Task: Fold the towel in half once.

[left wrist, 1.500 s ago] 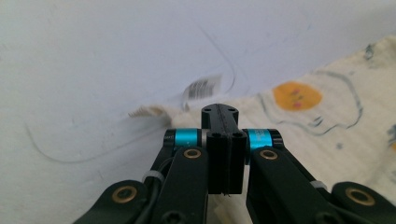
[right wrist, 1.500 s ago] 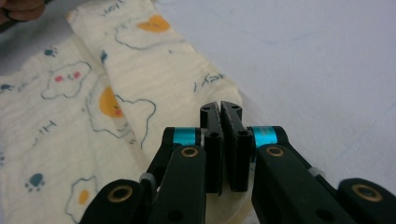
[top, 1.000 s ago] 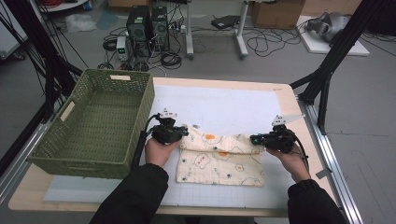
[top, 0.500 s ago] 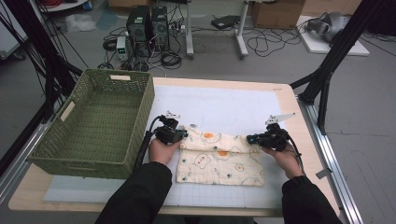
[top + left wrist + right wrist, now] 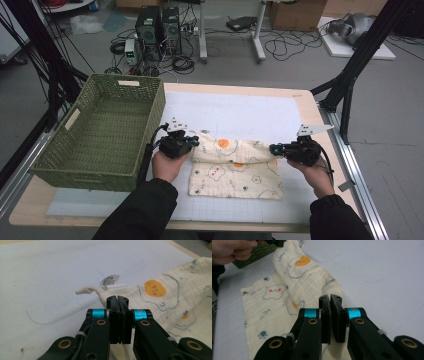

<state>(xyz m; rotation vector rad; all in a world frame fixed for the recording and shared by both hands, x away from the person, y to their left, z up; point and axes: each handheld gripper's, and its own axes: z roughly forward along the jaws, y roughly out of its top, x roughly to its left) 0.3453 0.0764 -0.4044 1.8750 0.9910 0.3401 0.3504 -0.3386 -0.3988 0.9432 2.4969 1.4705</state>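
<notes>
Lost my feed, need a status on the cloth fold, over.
Left tongs shut on cloth far left corner. Right tongs shut on far right corner. Far edge lifted, rolling toward the person. Basket at left, clear.

black hand-held gripper (image 5: 117,298), cyan bands, brass screws, dark sleeves (image 5: 145,210)

The wooden table (image 5: 310,107) carries a white mat (image 5: 240,115), green basket (image 5: 107,130) and patterned cloth (image 5: 235,172).

text: none you can read | label: small white tag (image 5: 110,280) sewn at the cloth (image 5: 160,302) corner carries dark print, too fine to make out | basket (image 5: 100,130) tags: pale, blank as far as you can tell
</notes>
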